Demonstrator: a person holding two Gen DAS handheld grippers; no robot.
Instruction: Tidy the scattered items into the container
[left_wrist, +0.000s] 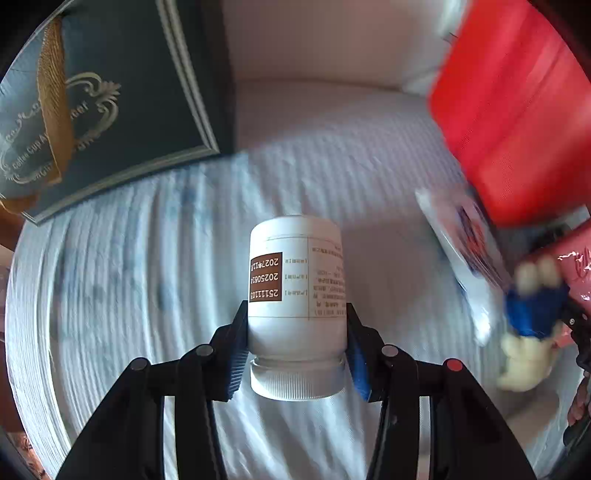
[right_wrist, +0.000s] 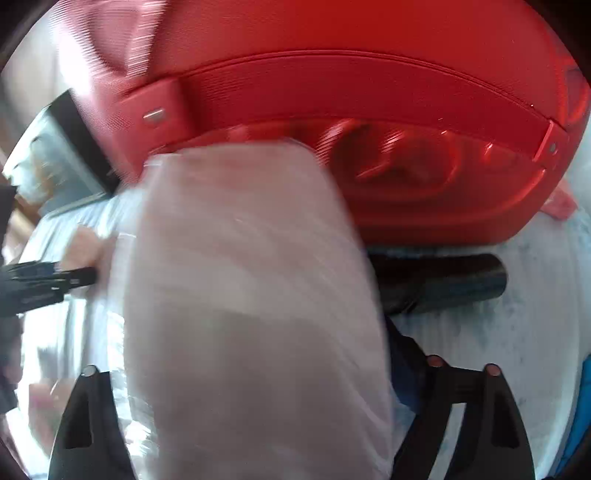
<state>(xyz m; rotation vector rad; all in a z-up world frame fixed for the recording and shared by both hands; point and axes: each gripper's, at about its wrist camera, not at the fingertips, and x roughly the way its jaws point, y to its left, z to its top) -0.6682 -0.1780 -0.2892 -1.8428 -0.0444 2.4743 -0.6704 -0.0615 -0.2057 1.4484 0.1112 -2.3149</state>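
While the left gripper pinches a white bottle between its blue-padded jaws, cap toward the camera, the bottle hangs above a white ribbed cloth. A dark box with gold lettering sits at the upper left, and a red case at the upper right. In the right wrist view, the right gripper carries a blurred clear-wrapped packet that hides its jaws, which seem closed on it. The packet is in front of the red case, with a black tube lying on the cloth just beside the case.
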